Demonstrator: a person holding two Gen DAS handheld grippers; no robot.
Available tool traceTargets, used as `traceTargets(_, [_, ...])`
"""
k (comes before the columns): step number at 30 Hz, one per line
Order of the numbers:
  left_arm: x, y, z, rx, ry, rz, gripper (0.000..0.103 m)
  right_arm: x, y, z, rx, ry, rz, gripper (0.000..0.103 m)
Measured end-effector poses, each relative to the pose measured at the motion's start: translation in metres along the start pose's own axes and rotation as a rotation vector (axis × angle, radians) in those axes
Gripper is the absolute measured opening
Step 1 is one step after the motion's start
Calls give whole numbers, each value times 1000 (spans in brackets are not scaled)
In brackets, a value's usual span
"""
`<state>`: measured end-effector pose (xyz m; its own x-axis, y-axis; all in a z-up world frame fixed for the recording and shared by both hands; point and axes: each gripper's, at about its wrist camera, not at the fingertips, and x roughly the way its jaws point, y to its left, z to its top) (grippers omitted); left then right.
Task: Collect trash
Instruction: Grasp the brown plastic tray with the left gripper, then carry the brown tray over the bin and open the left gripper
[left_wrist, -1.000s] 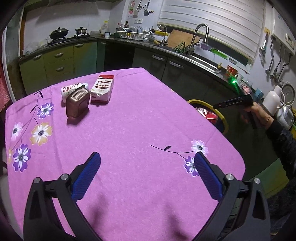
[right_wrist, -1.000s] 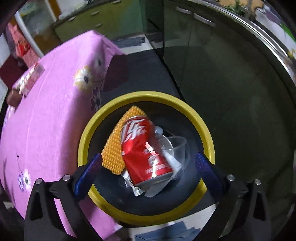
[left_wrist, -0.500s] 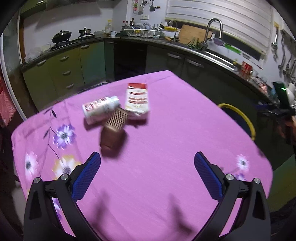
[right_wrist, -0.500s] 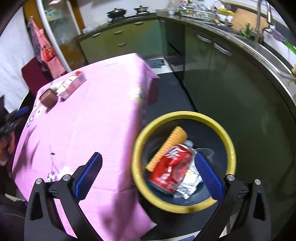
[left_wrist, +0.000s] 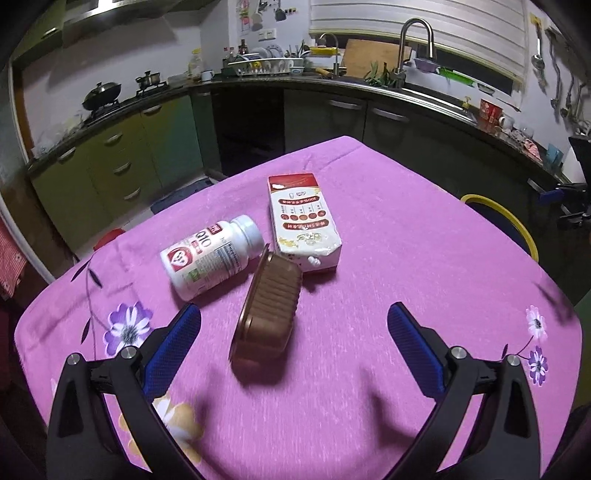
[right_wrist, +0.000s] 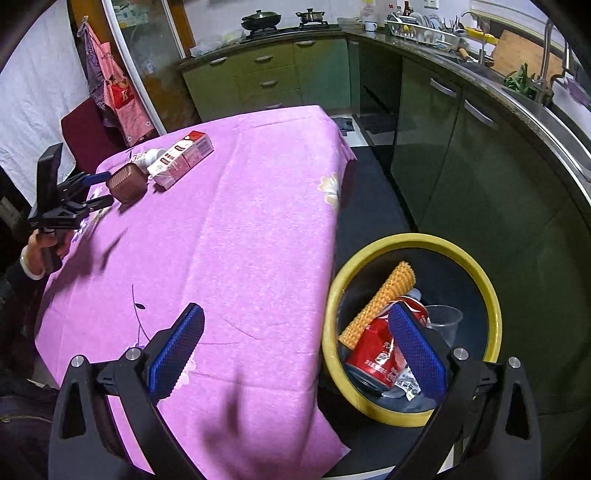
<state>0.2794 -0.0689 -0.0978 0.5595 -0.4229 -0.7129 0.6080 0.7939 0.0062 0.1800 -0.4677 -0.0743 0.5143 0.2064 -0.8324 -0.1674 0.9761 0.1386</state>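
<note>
In the left wrist view a brown plastic tray, a white pill bottle and a red-and-white carton lie together on the pink tablecloth. My left gripper is open, just before the brown tray. My right gripper is open and empty over the table's near corner, beside the yellow-rimmed bin. The bin holds a red can, an orange mesh piece and a clear cup. The right wrist view also shows the left gripper by the tray.
The bin rim shows past the table's right edge in the left wrist view. Green kitchen cabinets and a sink counter ring the room. A dark red chair stands behind the table's far side.
My left gripper has moved in toward the three items, which now sit larger and nearer. My right gripper has drawn back from over the bin toward the table corner.
</note>
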Motion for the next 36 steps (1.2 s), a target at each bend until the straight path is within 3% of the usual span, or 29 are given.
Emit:
traceTargets(2, [6, 0, 0, 7, 1, -1, 94, 2, 3, 1, -3, 7, 6, 98])
traceTargets(7, [20, 7, 1, -25, 30, -25, 63, 6, 9, 3, -13, 19, 13, 98])
traceTargets(12, [30, 10, -1, -39, 45, -18, 49, 9, 11, 3, -15, 28, 27, 98])
traceTargets(18, [31, 9, -2, -46, 53, 1, 20, 11, 14, 3, -22, 35, 36, 98])
traceTargets(27, [3, -11, -1, -4, 30, -9, 20, 6, 20, 0, -35, 25, 49, 98])
traceTargets(36, [-30, -84, 21, 114, 16, -123, 20, -21, 11, -16, -23, -18, 19, 98])
